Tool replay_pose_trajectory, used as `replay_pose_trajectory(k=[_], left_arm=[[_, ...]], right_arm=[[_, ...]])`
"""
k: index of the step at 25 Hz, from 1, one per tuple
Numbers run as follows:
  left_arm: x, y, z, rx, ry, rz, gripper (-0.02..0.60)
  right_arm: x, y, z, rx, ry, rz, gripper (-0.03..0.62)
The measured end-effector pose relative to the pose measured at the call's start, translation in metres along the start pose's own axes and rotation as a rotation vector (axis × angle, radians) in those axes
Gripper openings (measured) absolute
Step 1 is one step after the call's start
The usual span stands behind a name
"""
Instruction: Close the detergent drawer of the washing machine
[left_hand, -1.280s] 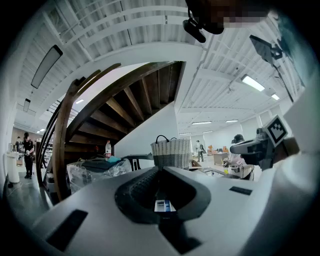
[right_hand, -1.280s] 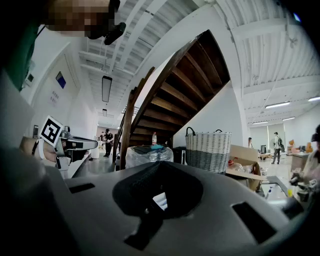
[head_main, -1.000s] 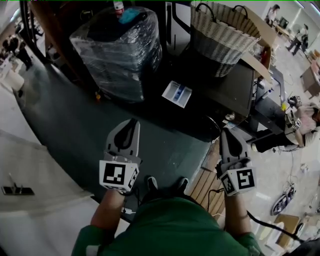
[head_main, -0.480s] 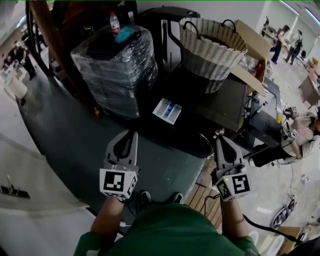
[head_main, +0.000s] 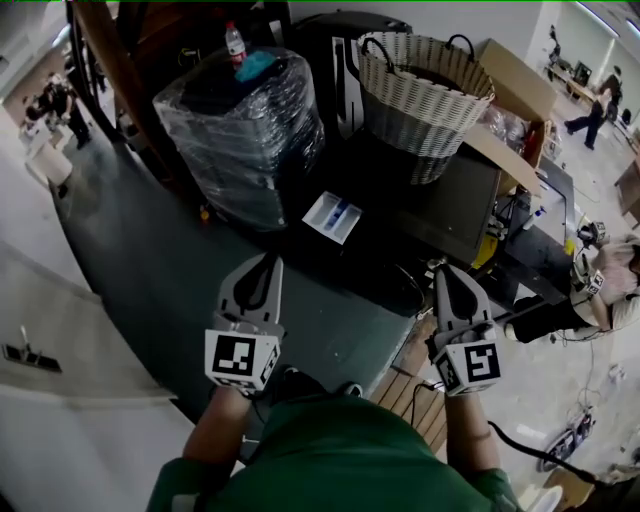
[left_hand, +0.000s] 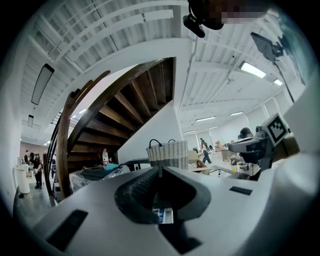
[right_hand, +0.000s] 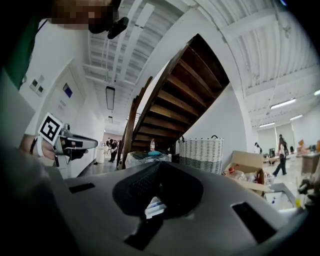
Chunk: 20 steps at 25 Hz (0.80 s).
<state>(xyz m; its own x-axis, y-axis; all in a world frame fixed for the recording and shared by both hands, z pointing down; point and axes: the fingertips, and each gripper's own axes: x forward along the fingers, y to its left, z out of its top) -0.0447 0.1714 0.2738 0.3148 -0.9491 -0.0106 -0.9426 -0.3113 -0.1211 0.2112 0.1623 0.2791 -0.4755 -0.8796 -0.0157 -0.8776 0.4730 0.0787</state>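
Over the last second the detergent drawer (head_main: 333, 217) has slid lower and leftward in the head view, and both grippers look a little nearer to it. It stands pulled out from the dark washing machine (head_main: 440, 205), a white tray with a blue compartment, and nothing is touching it. Ahead of the left gripper (head_main: 266, 262) and up-left of the right gripper (head_main: 447, 275), it is well apart from both. Each gripper view shows its jaws brought together at the tips with nothing between them; the drawer shows only far off, through the gap behind the tips.

I judge the drawer to be light, stiff plastic running on a slide, so it needs no grasp. A push with closed tips on the middle of its front face, straight along the slide, should do. An off-centre or slanted shove could cock it and jam it, and smooth plastic may let the tips skid.

A wicker basket (head_main: 425, 90) sits on the machine, a plastic-wrapped bundle (head_main: 240, 130) stands to its left, and a cardboard box (head_main: 520, 85) lies to its right.
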Motion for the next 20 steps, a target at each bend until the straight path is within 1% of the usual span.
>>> replay_pose_trajectory(k=[3, 6, 12, 15, 20], left_arm=[[0.006, 0.001, -0.003, 0.003, 0.012, 0.009, 0.040], [0.018, 0.008, -0.010, 0.023, 0.018, 0.004, 0.040], [0.060, 0.028, -0.028, -0.016, 0.023, -0.030, 0.040], [0.089, 0.046, -0.035, -0.038, 0.020, -0.055, 0.040], [0.145, 0.088, -0.046, -0.046, 0.027, -0.112, 0.040]], right_arm=[[0.006, 0.000, -0.001, -0.052, 0.005, 0.007, 0.019], [0.019, -0.002, -0.006, -0.053, 0.018, 0.019, 0.020], [0.052, -0.010, -0.016, -0.061, 0.060, -0.005, 0.020], [0.080, -0.014, -0.019, -0.069, 0.087, -0.028, 0.020], [0.146, -0.015, -0.023, -0.070, 0.123, -0.066, 0.020]])
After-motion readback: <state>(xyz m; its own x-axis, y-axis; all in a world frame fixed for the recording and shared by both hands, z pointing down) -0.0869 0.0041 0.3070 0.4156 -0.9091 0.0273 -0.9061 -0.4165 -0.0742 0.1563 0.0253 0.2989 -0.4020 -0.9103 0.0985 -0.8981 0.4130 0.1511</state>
